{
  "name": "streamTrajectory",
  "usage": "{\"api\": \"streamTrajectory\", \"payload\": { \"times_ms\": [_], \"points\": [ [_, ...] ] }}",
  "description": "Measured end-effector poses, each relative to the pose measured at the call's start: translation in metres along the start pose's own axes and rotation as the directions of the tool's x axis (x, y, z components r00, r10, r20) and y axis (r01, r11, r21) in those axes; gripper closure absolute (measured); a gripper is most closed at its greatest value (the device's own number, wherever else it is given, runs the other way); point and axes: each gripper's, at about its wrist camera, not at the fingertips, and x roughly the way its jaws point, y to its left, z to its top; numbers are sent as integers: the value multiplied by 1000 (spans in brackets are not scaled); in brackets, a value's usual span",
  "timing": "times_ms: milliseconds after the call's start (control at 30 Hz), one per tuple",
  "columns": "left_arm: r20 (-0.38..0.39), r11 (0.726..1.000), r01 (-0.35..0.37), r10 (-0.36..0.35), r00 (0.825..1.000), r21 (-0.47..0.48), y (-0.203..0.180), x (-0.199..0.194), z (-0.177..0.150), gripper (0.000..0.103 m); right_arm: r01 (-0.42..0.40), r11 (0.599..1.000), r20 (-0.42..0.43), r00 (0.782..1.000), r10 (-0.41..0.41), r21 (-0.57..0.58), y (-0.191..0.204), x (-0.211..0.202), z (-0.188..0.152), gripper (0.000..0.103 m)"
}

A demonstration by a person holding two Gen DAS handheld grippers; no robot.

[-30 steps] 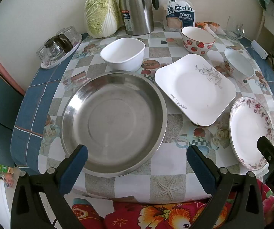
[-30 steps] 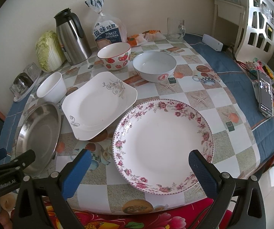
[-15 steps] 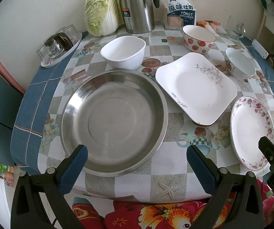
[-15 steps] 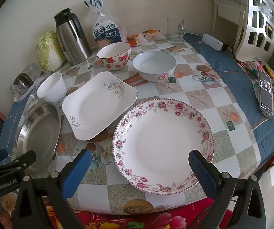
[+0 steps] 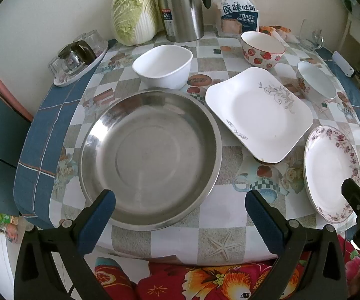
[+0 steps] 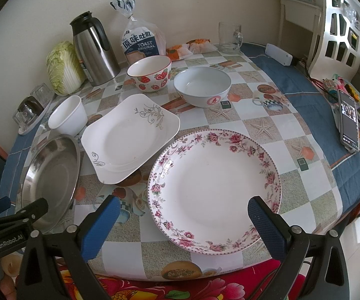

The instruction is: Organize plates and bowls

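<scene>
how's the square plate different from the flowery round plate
The square plate has four rounded corners and grey scroll motifs at just two of them; the floral round plate is circular with pink flowers all around its rim. The square plate sits between the steel pan and the round plate, while the round plate lies nearer the right gripper. Both are white, empty and flat on the table.
</scene>
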Motion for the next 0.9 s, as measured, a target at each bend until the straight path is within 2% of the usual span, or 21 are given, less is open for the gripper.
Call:
{"api": "streamTrajectory", "payload": {
  "times_ms": [533,700,833,900],
  "points": [
    [-3,1000,11,-11,1000,-14,3,1,1,0,1,1000,-18,1000,-1,-4,1,3,1,0],
    [7,994,24,-24,1000,-110,25,2,15,0,-3,998,-10,1000,3,-62,21,3,13,0],
    [-1,967,64,-67,998,-245,54,3,28,0,-22,995,-8,1000,21,-98,43,6,32,0],
    [9,951,62,-62,998,-303,68,0,36,0,-43,994,-9,999,42,-97,53,8,43,0]
  ]
}}
